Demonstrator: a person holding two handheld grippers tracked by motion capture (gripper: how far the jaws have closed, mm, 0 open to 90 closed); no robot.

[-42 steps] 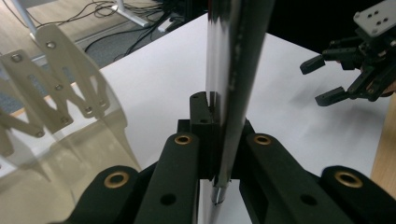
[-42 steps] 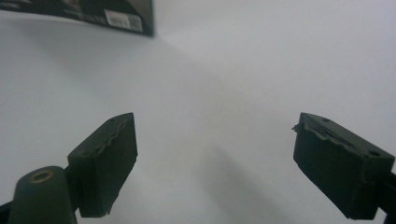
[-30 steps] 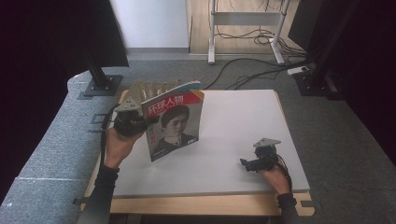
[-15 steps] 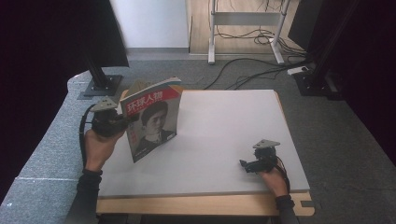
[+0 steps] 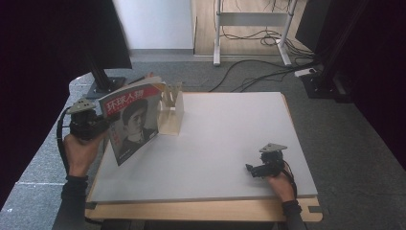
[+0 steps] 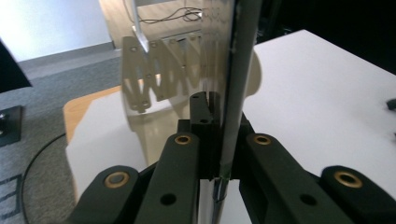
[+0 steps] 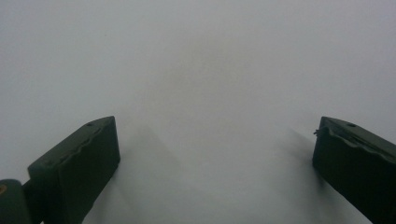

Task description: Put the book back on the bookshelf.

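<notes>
A magazine (image 5: 133, 122) with a red title band and a portrait on its cover hangs upright over the table's left edge. My left gripper (image 5: 102, 127) is shut on its spine side. In the left gripper view the magazine's thin edge (image 6: 235, 84) runs straight up between the jaws of the left gripper (image 6: 217, 140). A pale wooden slotted rack (image 5: 171, 111) stands just right of the magazine, and it is seen again as the rack (image 6: 152, 70) past the jaws. My right gripper (image 5: 252, 169) rests low at the table's front right, open, jaws far apart over bare tabletop (image 7: 210, 93).
The white tabletop (image 5: 230, 129) lies on a wooden board (image 5: 201, 210). Black monitor stands (image 5: 103, 81) and cables (image 5: 249, 72) sit on the grey floor behind. A metal frame (image 5: 253, 19) stands farther back.
My left gripper has carried the magazine leftward and a little toward me, uncovering the wooden rack behind it. The right gripper has stayed where it was.
</notes>
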